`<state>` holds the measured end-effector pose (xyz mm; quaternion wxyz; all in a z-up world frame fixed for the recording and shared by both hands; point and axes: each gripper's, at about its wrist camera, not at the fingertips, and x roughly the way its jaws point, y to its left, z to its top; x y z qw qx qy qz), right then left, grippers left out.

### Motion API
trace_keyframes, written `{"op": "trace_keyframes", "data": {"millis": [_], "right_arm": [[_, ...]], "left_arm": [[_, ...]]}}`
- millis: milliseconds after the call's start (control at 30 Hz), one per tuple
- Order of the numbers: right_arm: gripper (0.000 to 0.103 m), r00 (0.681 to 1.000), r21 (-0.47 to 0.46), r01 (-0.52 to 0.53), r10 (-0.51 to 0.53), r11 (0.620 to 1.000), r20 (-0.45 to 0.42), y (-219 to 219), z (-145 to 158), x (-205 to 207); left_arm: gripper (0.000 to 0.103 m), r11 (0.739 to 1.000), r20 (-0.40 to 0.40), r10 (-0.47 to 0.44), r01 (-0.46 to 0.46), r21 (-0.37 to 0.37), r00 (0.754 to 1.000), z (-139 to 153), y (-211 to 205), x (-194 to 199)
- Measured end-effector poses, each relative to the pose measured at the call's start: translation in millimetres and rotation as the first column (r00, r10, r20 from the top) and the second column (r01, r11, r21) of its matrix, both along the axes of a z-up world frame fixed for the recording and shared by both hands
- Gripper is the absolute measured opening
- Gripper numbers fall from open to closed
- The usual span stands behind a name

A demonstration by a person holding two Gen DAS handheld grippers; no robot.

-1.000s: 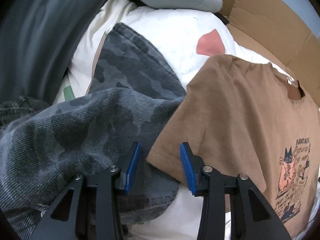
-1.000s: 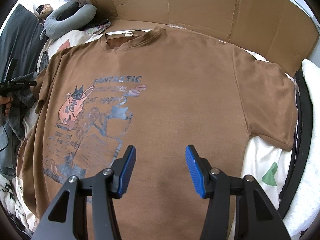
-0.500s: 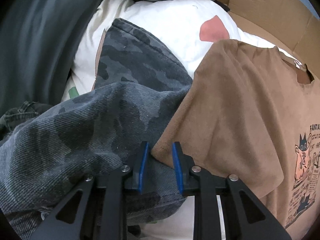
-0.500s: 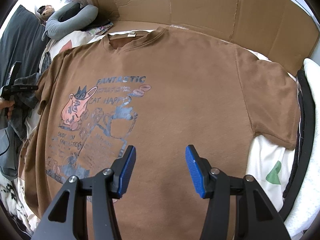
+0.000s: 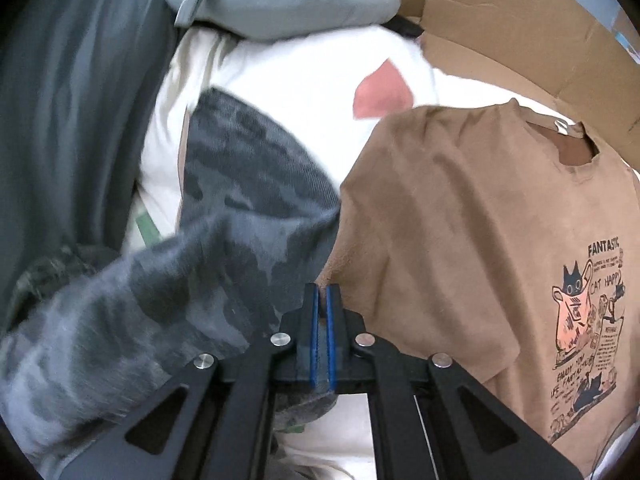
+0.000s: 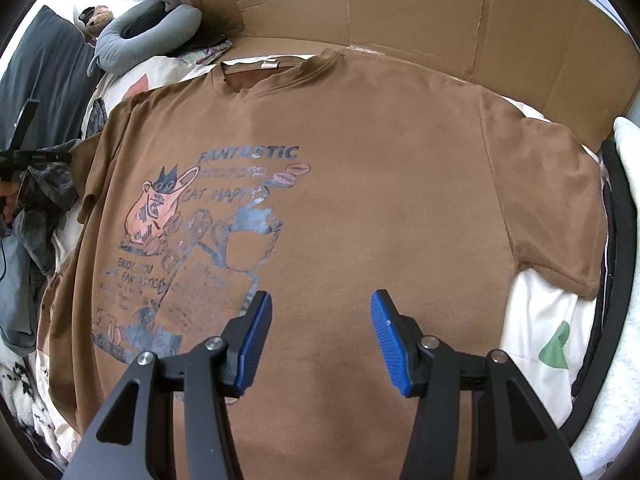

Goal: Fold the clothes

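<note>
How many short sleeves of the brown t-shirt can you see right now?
2: the left sleeve pinched in the left gripper beside the camo garment; the right sleeve lies flat.

The left gripper (image 5: 322,300) pinches the brown T-shirt's (image 5: 460,220) sleeve edge beside camouflage trousers (image 5: 224,216).

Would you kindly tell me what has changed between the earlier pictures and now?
The left gripper has closed: its jaws, open around the sleeve corner of the brown T-shirt a second ago, are now shut on it, and the sleeve has lifted slightly. The right gripper stayed open above the shirt, holding nothing. The camouflage garment and cardboard have not shifted.
</note>
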<state>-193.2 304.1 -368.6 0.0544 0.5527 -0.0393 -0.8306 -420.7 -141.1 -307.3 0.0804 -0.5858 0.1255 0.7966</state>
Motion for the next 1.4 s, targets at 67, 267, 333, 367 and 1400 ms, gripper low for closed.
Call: {"op": "trace_keyframes", "data": {"millis": [67,267,333,367,1400], "right_arm": [[0.049,1.0,0.001,-0.003,0.003,1.0,-0.002,-1.7,0.4,0.2],[0.049,1.0,0.004,-0.005,0.005,1.0,0.006,-2.7,-1.9,1.0],[0.049,1.0,0.005,-0.005,0.005,1.0,0.01,-2.6,-3.1,0.7],[0.049,1.0,0.005,-0.007,0.007,1.0,0.01,-3.0,-3.3,0.3],[0.049,0.999,-0.011,-0.034,0.035,0.999,0.031,-9.8,-9.9,-0.3]], "left_arm": [[0.003,1.0,-0.004,-0.006,0.006,-0.014,1.0,7.9,-4.8,-7.2],[0.003,0.997,-0.008,-0.01,0.009,-0.077,1.0,31.0,-14.0,-27.7],[0.003,0.995,-0.005,-0.007,0.006,-0.099,1.0,32.8,-16.0,-31.2],[0.003,0.994,-0.004,-0.006,0.005,-0.111,1.0,31.9,-18.9,-36.8],[0.056,0.994,-0.109,0.109,-0.109,0.006,0.988,68.8,-34.3,-38.7]]}}
